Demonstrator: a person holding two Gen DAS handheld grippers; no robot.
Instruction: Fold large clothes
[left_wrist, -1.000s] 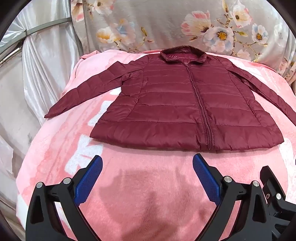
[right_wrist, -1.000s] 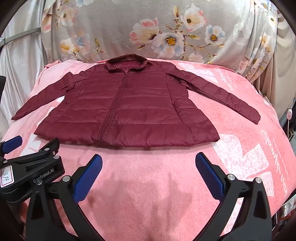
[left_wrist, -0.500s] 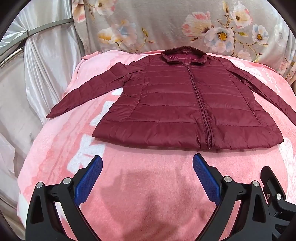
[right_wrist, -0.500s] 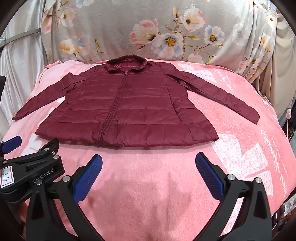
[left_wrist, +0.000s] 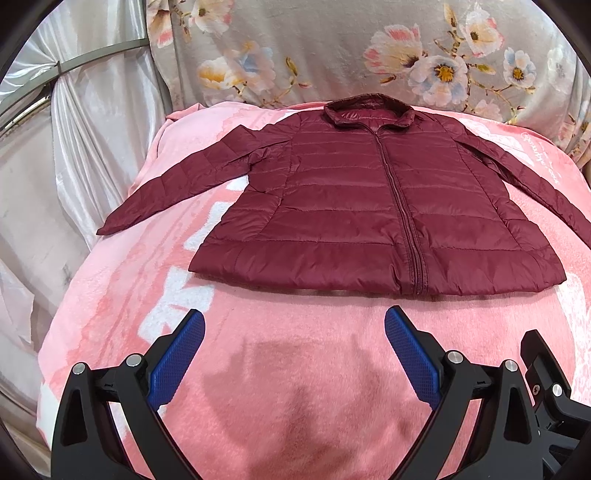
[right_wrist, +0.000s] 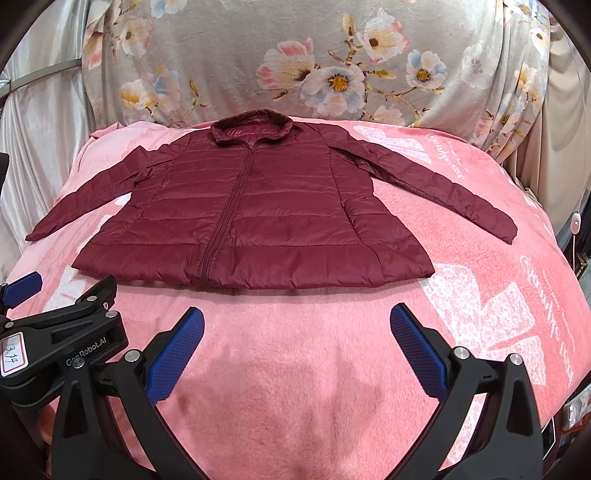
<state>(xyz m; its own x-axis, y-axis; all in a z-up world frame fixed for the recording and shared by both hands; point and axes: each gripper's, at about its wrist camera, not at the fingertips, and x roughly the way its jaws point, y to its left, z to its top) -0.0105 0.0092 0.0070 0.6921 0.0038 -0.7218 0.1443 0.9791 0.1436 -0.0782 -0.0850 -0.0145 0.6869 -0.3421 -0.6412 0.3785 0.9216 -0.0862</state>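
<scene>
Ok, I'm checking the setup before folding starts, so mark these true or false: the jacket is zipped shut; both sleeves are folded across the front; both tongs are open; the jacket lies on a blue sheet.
1. The maroon puffer jacket is zipped shut: true.
2. Both sleeves are folded across the front: false, they lie spread out to the sides.
3. The left tongs and right tongs are open: true, both empty.
4. It lies on a blue sheet: false, on a pink blanket.

Left tool (left_wrist: 294, 328): black frame, 2 blue textured pads (left_wrist: 176, 360), silver screws at the joints
Right tool (right_wrist: 296, 328): same black frame, blue pads (right_wrist: 417, 347), silver screws
Markings: white "GenRobot.AI" lettering, white tag (right_wrist: 12, 352) handwritten "13.14"
</scene>
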